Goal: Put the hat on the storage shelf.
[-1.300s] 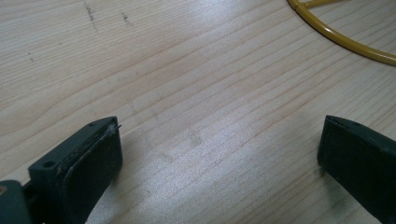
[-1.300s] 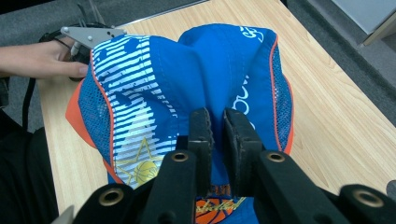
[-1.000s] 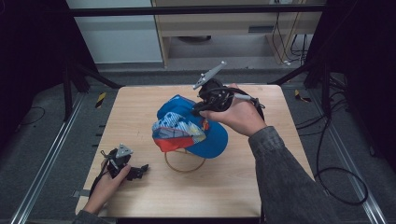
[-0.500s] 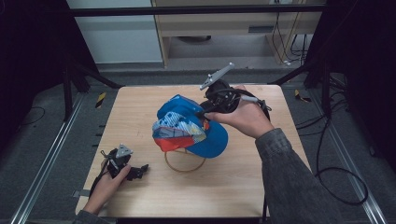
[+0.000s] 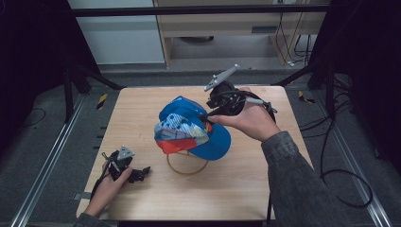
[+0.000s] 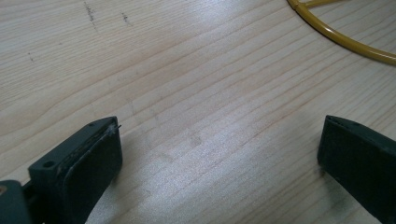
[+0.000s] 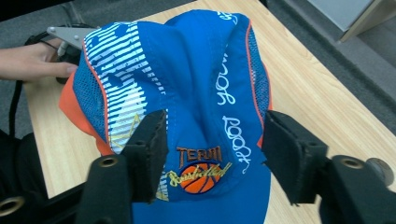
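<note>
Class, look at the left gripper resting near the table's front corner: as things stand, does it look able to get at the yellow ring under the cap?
Probably yes. The left gripper stands open on bare table, with nothing between it and the yellow ring. The blue cap covers only the ring's far part; the near arc lies exposed.

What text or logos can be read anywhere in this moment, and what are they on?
"Basketball", in yellow script across an orange ball, on the front of the blue cap.
An orange word above the ball, on the same cap: too blurred to read surely.
White handwriting up the cap's side panel: not clear enough to read.
Nothing written on the table.
</note>
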Tool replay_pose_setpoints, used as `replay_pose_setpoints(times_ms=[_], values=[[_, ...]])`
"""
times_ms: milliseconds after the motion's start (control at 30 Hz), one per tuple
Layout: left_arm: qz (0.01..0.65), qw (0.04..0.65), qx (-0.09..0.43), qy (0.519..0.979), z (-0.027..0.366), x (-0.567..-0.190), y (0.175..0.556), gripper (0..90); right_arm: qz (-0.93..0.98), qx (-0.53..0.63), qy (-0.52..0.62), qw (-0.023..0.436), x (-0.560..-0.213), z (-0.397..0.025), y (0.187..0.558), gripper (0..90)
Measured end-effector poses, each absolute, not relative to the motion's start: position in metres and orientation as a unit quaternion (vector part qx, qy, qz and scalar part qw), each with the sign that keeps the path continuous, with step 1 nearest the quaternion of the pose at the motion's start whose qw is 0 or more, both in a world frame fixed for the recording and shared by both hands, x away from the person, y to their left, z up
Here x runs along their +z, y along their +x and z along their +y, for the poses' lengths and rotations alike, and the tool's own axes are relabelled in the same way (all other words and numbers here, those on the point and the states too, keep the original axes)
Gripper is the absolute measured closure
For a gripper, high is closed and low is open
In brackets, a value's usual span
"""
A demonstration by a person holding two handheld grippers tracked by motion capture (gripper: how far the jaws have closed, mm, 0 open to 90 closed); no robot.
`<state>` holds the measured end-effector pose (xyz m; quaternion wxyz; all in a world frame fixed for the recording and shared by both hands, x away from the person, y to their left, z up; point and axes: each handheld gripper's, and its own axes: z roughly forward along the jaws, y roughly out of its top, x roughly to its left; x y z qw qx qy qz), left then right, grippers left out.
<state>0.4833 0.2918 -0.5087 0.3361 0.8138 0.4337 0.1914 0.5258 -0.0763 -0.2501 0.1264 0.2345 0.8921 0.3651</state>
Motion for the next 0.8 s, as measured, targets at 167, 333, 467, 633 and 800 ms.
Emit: replay_pose_setpoints(times_ms=[167,333,467,633,800], values=[[0.434,0.336,0.191,0.814,0.292,-0.509,0.483,0.0,0.889,0.367,0.237,0.136,-0.249,-0.078,0.525,27.3],[0.434,0.336,0.192,0.814,0.292,-0.509,0.483,0.0,0.885,0.369,0.245,0.142,-0.249,-0.079,0.524,17.0],[0.434,0.336,0.192,0.814,0.292,-0.509,0.483,0.0,0.879,0.378,0.248,0.152,-0.252,-0.081,0.522,11.1],[0.434,0.336,0.192,0.814,0.292,-0.509,0.483,0.0,0.877,0.376,0.25,0.163,-0.258,-0.087,0.522,7.1],[0.434,0.336,0.192,0.814,0.292,-0.509,0.483,0.0,0.874,0.379,0.255,0.168,-0.26,-0.095,0.52,6.4]])
